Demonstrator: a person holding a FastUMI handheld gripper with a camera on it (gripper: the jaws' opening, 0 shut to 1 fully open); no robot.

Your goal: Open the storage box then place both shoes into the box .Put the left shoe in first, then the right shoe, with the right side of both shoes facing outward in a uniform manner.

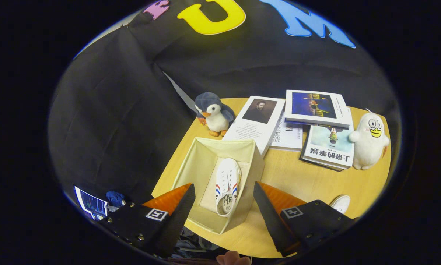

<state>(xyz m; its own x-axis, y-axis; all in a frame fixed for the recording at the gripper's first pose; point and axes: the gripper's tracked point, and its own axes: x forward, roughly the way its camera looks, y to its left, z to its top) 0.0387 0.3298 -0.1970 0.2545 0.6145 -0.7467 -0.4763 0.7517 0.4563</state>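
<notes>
An open cream fabric storage box (202, 162) stands on the wooden table just ahead of my fingers. Inside it lies one white shoe (227, 184) with red and blue side stripes, its sole end toward me and its toe pointing away. My gripper (224, 193) hovers above the box, open, with the shoe seen in the gap between the fingers and nothing held. A second white shoe (341, 203) peeks out on the table beyond the right finger, mostly hidden by it.
A penguin plush (213, 114) stands behind the box. Several books (308, 121) lie to the right of it, with a white duck plush (368, 141) at the far right. The table's left edge runs close beside the box. A hand shows below the fingers.
</notes>
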